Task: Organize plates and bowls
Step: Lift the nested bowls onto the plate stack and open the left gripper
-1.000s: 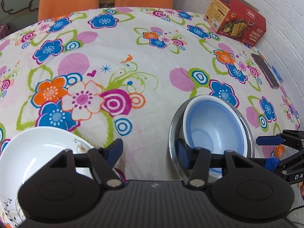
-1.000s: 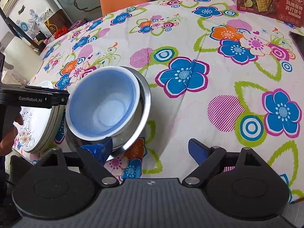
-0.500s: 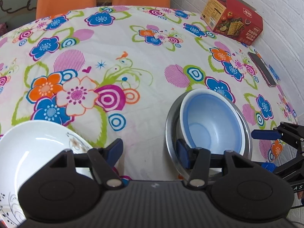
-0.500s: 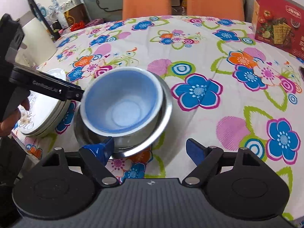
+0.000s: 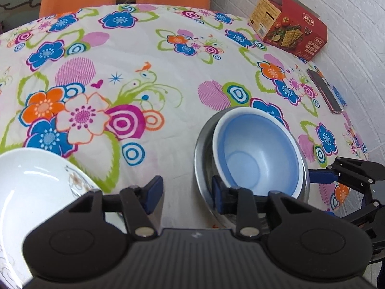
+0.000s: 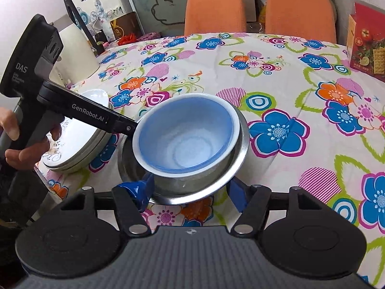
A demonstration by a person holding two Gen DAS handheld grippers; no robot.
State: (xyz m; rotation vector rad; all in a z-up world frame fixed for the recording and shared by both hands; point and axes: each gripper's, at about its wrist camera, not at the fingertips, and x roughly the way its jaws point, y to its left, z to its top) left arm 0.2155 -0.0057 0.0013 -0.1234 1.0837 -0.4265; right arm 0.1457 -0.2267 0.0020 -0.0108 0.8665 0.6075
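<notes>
The blue bowl [image 6: 185, 134] sat inside the metal bowl [image 6: 237, 159] on the tabletop [image 6: 276, 77], straight ahead of the right hand-held gripper [image 6: 192, 190], nearer than the left hand-held gripper [image 5: 186, 192]; both were wide apart, holding nothing.

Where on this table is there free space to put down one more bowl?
Free: the wide cloth between the nested bowls and the chairs, and the middle toward the cracker box. Crowded: the near edge, between the plates and bowls.
</notes>
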